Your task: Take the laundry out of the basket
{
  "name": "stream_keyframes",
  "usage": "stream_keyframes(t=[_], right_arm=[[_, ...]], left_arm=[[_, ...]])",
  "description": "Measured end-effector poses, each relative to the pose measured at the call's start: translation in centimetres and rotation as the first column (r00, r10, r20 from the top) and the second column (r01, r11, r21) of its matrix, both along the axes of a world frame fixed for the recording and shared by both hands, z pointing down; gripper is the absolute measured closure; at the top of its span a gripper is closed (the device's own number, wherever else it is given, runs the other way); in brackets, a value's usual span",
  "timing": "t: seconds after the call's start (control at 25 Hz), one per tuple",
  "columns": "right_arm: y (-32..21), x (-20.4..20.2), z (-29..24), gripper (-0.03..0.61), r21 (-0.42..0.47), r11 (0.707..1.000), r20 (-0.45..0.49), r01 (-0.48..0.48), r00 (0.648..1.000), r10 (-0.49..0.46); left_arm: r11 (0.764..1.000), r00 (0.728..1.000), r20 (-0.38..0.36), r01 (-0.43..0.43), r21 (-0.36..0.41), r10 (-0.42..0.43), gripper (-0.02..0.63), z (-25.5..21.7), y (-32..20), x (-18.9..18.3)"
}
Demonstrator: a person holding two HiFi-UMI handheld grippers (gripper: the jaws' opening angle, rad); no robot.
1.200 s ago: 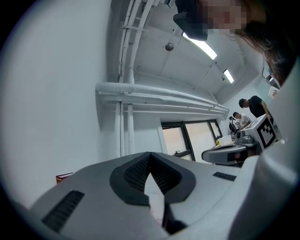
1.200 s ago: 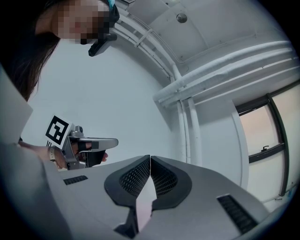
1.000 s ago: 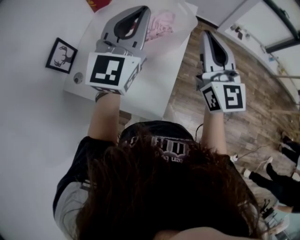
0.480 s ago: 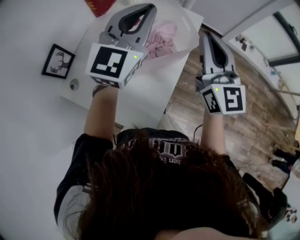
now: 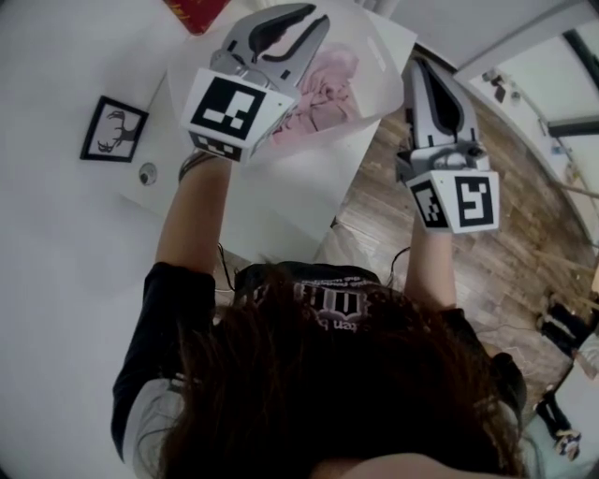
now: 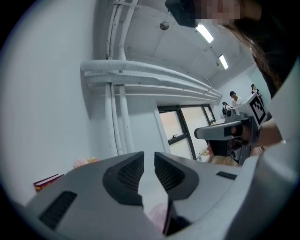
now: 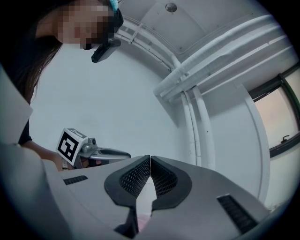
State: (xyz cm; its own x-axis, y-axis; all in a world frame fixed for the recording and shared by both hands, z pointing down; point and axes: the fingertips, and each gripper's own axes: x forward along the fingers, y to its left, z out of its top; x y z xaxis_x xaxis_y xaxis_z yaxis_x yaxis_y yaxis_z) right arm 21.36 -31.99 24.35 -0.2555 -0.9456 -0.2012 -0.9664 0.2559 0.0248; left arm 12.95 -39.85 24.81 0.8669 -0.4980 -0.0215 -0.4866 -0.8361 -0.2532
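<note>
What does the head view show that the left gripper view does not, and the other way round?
Only the head view: the framed deer picture and the person's printed black shirt. Only the left gripper view: the wall pipes, the window and the ceiling lights. Both: the right gripper and the red book.

We are counting two grey two-jaw grippers, the left gripper (image 5: 318,16) and the right gripper (image 5: 416,62), and two white cubes with black square markers (image 5: 232,117) (image 5: 460,199), one on each. We are seeing one pale translucent basket (image 5: 376,65), one heap of pink laundry (image 5: 323,89) inside it, one white table (image 5: 281,192), one black-framed deer picture (image 5: 113,129) and one red book (image 5: 195,11). In the left gripper view we are making out two ceiling strip lights (image 6: 204,33) (image 6: 223,61) and two people (image 6: 234,97) (image 6: 254,89) in the background.
</note>
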Motion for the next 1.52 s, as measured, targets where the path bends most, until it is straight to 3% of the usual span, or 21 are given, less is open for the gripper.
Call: stream_keyframes(t=[0.28, 0.4, 0.48, 0.6, 0.88, 1.08, 1.4, 1.52], right_arm=[[-0.8, 0.8, 0.5, 0.551, -0.006, 1.0, 0.019, 0.005, 1.0, -0.005], [-1.0, 0.9, 0.5, 0.551, -0.001, 1.0, 0.026, 0.009, 1.0, -0.009], [-1.0, 0.8, 0.4, 0.551, 0.009, 1.0, 0.027, 0.011, 1.0, -0.011], [-1.2, 0.6, 0.4, 0.551, 0.013, 1.0, 0.023, 0.016, 1.0, -0.016], [-1.5, 0.7, 0.8, 0.551, 0.003, 1.0, 0.032, 0.024, 0.999, -0.025], [-1.7, 1.1, 1.1, 0.551, 0.0, 1.0, 0.04, 0.009, 0.999, -0.009], [-1.8, 1.4, 1.7, 0.551, -0.009, 1.0, 0.045, 0.002, 0.999, -0.002], [-1.8, 1.5, 1.9, 0.551, -0.013, 1.0, 0.047, 0.001, 0.999, 0.0]], left_arm=[[0.993, 0.994, 0.097, -0.046, -0.107, 0.056, 0.456, 4.5, -2.1, 1.6], [0.988, 0.978, 0.193, -0.052, -0.146, 0.08, 0.39, 7.3, -3.0, 2.2], [0.985, 0.963, 0.25, -0.063, -0.16, 0.102, 0.379, 9.0, -3.4, 2.6], [0.965, 0.951, 0.264, -0.093, -0.245, 0.159, 0.324, 11.0, -3.8, 3.2], [0.937, 0.866, 0.433, -0.106, -0.332, 0.252, 0.305, 17.0, -4.2, 3.9], [0.933, 0.803, 0.525, -0.1, -0.346, 0.281, 0.274, 20.6, -4.6, 4.3], [0.911, 0.752, 0.581, -0.06, -0.408, 0.31, 0.217, 25.0, -4.7, 4.3], [0.901, 0.75, 0.58, -0.047, -0.431, 0.316, 0.198, 26.1, -4.7, 4.2]])
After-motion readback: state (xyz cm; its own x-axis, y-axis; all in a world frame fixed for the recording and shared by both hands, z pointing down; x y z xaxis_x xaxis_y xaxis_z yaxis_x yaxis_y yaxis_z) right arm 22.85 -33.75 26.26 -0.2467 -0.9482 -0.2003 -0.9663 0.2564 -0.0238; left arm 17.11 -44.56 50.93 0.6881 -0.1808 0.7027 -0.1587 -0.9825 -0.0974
